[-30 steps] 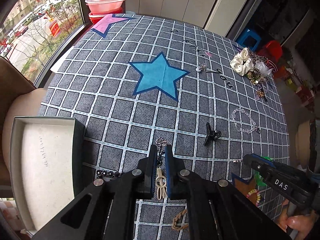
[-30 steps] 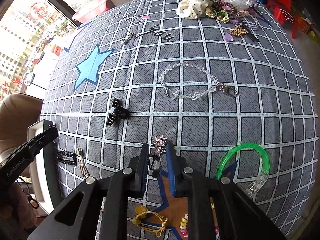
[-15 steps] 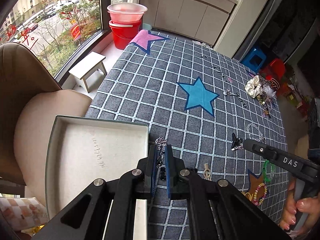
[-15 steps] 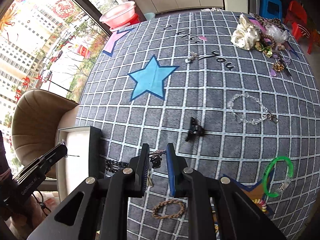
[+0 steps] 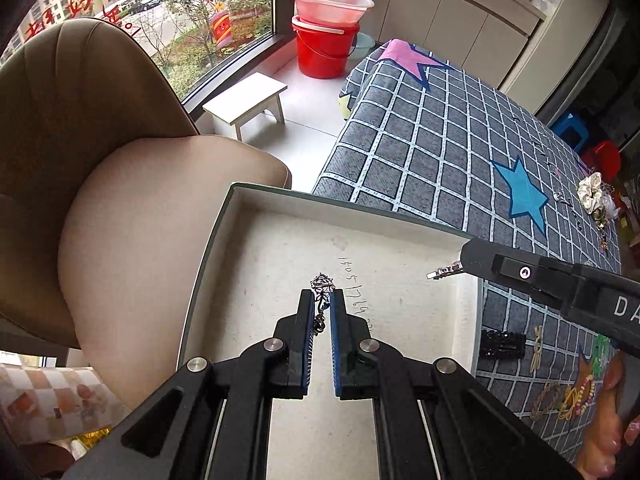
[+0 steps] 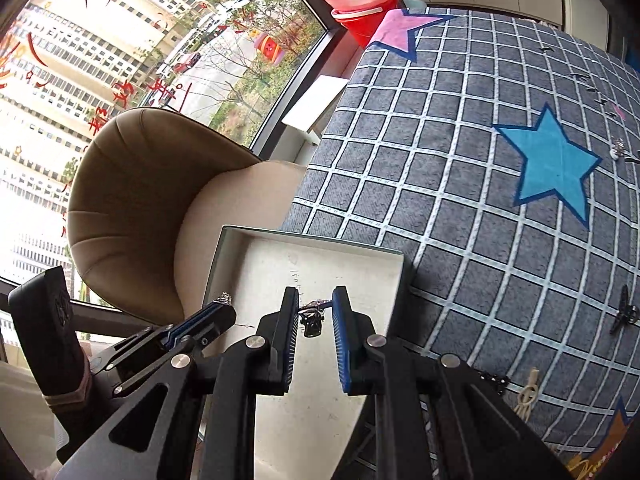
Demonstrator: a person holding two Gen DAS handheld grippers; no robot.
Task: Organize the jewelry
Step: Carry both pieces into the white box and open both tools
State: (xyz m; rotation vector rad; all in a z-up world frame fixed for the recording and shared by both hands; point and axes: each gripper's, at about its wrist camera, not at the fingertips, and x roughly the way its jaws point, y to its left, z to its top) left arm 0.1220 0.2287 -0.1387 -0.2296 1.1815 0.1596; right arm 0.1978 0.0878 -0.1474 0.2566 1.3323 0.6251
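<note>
My left gripper (image 5: 321, 296) is shut on a silver filigree hair clip (image 5: 322, 285) and holds it above the open white box (image 5: 224, 240). In the right wrist view the left gripper (image 6: 224, 306) comes in from the left over the box (image 6: 212, 276). My right gripper (image 6: 315, 300) is shut on a small silver clip (image 6: 312, 314) and holds it over the box's right half. In the left wrist view the right gripper (image 5: 460, 266) enters from the right with its clip (image 5: 442, 273) sticking out over the box wall.
The box lies at the left end of the checked tablecloth (image 5: 440, 140). A black beaded barrette (image 5: 502, 344), a beige knot (image 5: 537, 347) and bracelets (image 5: 572, 394) lie right of the box. A black claw clip (image 6: 623, 312) lies further right. A tan chair (image 5: 100, 184) stands left.
Both grippers have moved left from the tablecloth with their clips and now hang over the box. Both stay shut.
</note>
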